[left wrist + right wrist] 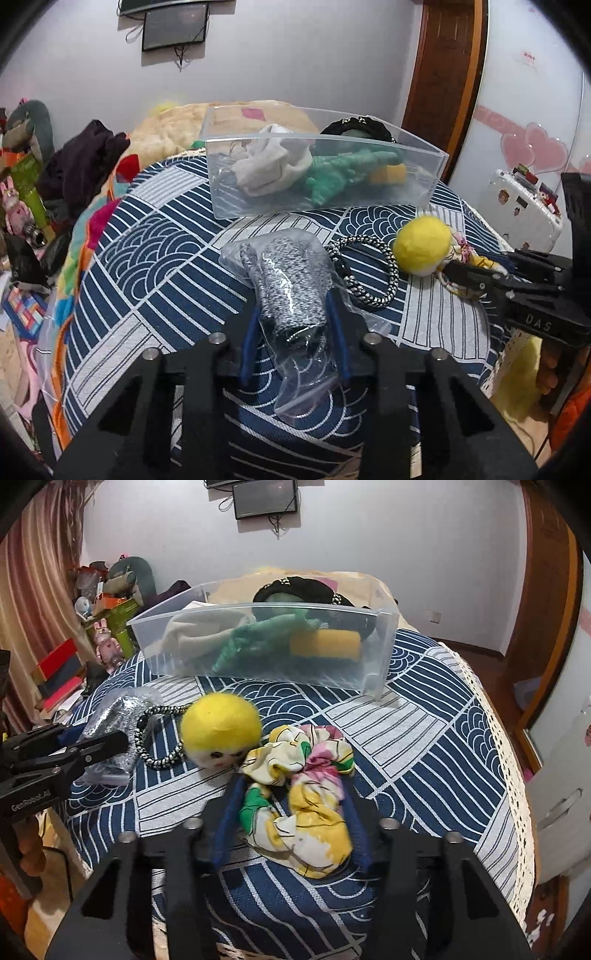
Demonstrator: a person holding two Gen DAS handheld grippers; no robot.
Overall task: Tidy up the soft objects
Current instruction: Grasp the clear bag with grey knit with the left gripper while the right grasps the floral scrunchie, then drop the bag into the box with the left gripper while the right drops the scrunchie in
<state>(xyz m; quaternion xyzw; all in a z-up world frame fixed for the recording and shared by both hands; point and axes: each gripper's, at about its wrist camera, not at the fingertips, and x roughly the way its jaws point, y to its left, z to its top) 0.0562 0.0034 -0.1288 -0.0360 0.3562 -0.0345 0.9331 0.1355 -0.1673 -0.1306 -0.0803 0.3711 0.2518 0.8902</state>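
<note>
while both tools sit low over the bed (424,709), my left hand-held gripper (293,314) has its blue fingers (246,345) either side of the bagged glove (291,284); whether they pinch it i cannot tell. its long axis runs near to far, toward the bin (424,177) just beyond. my right hand-held gripper (291,812) straddles the scrunchie (306,805) the same way, grip equally unclear. the bin lies far and a little left of it. the glove is speckled grey knit in crinkly clear plastic, slippery i'd judge; the scrunchie is limp printed cloth beside a fuzzy yellow doll (221,731).
</note>
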